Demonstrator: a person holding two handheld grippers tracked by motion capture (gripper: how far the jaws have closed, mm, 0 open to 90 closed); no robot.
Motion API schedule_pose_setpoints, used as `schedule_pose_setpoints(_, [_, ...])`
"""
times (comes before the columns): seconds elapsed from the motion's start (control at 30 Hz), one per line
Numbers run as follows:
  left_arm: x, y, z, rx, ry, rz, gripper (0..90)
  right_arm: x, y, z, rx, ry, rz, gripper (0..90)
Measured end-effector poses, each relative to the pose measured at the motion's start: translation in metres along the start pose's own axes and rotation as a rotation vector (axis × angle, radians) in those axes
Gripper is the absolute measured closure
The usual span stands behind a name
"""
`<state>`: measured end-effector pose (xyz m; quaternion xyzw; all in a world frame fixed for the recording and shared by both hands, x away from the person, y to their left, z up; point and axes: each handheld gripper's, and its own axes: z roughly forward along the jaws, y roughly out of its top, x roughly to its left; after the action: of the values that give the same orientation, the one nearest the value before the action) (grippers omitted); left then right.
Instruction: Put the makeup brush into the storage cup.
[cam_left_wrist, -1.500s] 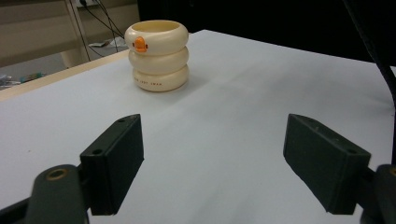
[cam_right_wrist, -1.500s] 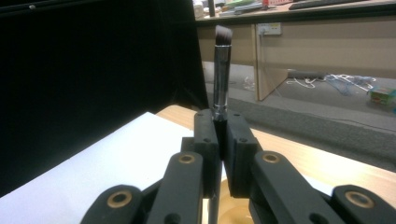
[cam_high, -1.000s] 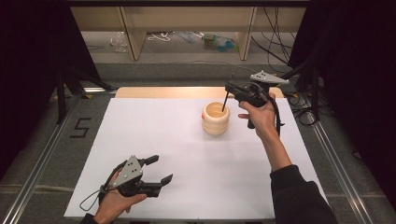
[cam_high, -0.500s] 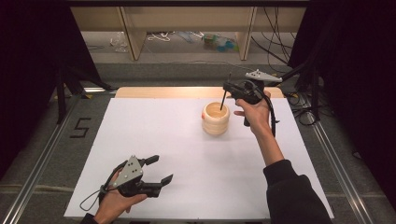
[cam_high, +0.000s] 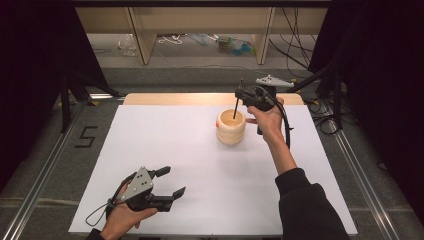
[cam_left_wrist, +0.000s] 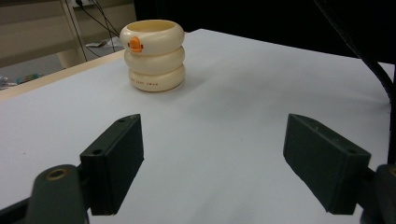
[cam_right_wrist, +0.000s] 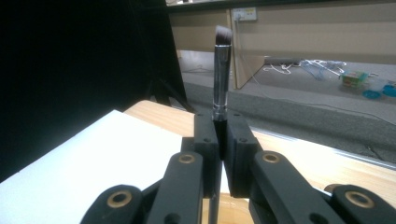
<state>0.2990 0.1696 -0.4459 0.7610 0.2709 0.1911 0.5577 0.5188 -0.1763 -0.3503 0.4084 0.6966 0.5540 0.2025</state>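
A cream holder (cam_high: 231, 127) shaped like three stacked rings, with an orange spot on its side, stands right of centre toward the back of the white table top (cam_high: 165, 140). My right gripper (cam_high: 241, 95) hovers just above and behind it, shut on a thin black makeup brush (cam_high: 236, 106). The brush stands upright with its lower end dipping into the holder's mouth. In the right gripper view the jaws (cam_right_wrist: 221, 126) clamp the brush (cam_right_wrist: 222, 70), silver ferrule and bristles up. My left gripper (cam_high: 172, 181) rests near the front left edge, open and holding nothing (cam_left_wrist: 215, 163), facing the holder (cam_left_wrist: 154, 56).
A bare wooden strip (cam_high: 170, 98) runs along the table's back edge. Beyond it are shelf legs and small clutter (cam_high: 232, 44) on the floor. Cables (cam_high: 320, 107) hang at the back right. A "5" mark (cam_high: 85, 136) lies on the floor at left.
My right gripper has moved a little left and down with the brush, bringing the brush's lower end into the holder's mouth. The left gripper has stayed put.
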Motion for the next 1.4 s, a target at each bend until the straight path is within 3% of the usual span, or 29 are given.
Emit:
schedule_pose_setpoints(0.07, [-0.002, 0.000, 0.001, 0.003, -0.027, -0.022, 20.1, 0.000, -0.001, 0.002, 0.010, -0.007, -0.007, 85.1])
schedule_pose_setpoints(0.23, [-0.002, 0.000, 0.000, 0.004, -0.006, -0.026, 20.0, -0.002, -0.004, 0.007, 0.027, -0.013, -0.014, 85.1])
schedule_pose_setpoints(0.37, [-0.001, 0.000, 0.000, 0.006, -0.004, -0.013, 20.0, -0.003, -0.006, 0.010, 0.041, -0.024, -0.017, 85.1])
schedule_pose_setpoints(0.43, [0.000, 0.000, 0.000, 0.001, 0.018, 0.001, 20.0, -0.004, -0.007, 0.012, 0.047, -0.025, -0.017, 85.1])
schedule_pose_setpoints(0.67, [0.000, 0.000, 0.001, -0.005, -0.009, -0.005, 20.0, -0.003, -0.012, 0.018, 0.065, -0.018, -0.020, 85.1])
schedule_pose_setpoints(1.4, [0.000, 0.000, 0.000, 0.002, -0.004, -0.004, 20.0, -0.001, -0.022, 0.031, 0.161, -0.028, -0.034, 82.4])
